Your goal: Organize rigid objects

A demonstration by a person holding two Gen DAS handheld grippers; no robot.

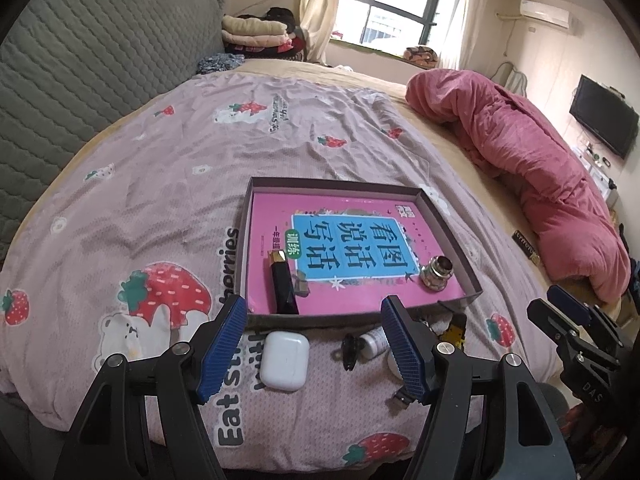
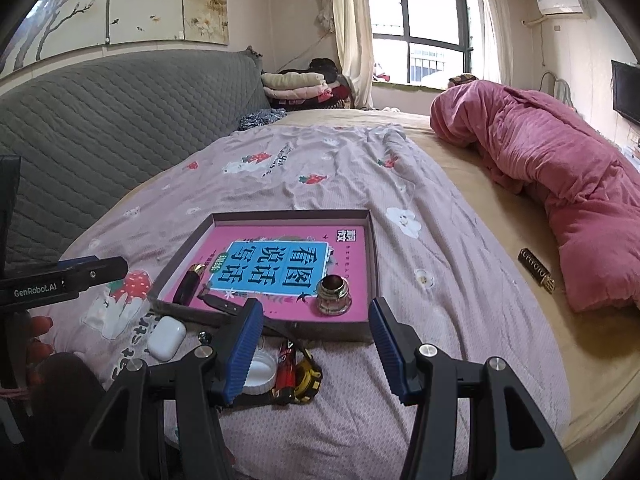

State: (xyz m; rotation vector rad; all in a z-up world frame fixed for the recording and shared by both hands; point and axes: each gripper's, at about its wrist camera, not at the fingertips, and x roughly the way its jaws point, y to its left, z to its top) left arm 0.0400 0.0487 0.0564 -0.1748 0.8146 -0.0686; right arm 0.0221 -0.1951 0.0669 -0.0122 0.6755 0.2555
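A shallow grey box tray (image 1: 256,184) (image 2: 374,256) lies on the bed with a pink book (image 1: 360,216) (image 2: 352,240) inside. On the book lie a black lipstick (image 1: 282,284) (image 2: 188,286) and a small glass jar (image 1: 436,274) (image 2: 334,294). In front of the tray lie a white earbud case (image 1: 284,360) (image 2: 166,338), a black clip (image 1: 349,350), a small white bottle (image 1: 372,340), a white cap (image 2: 260,372), a red battery (image 2: 287,368) and a yellow tape measure (image 2: 310,376). My left gripper (image 1: 312,352) is open above these. My right gripper (image 2: 316,352) is open above them too.
The strawberry-print sheet (image 1: 160,184) (image 2: 320,168) covers the bed. A rolled pink quilt (image 1: 540,168) (image 2: 560,184) lies on the right. A dark flat bar (image 2: 536,269) lies near it. A grey quilted headboard (image 1: 80,80) stands left.
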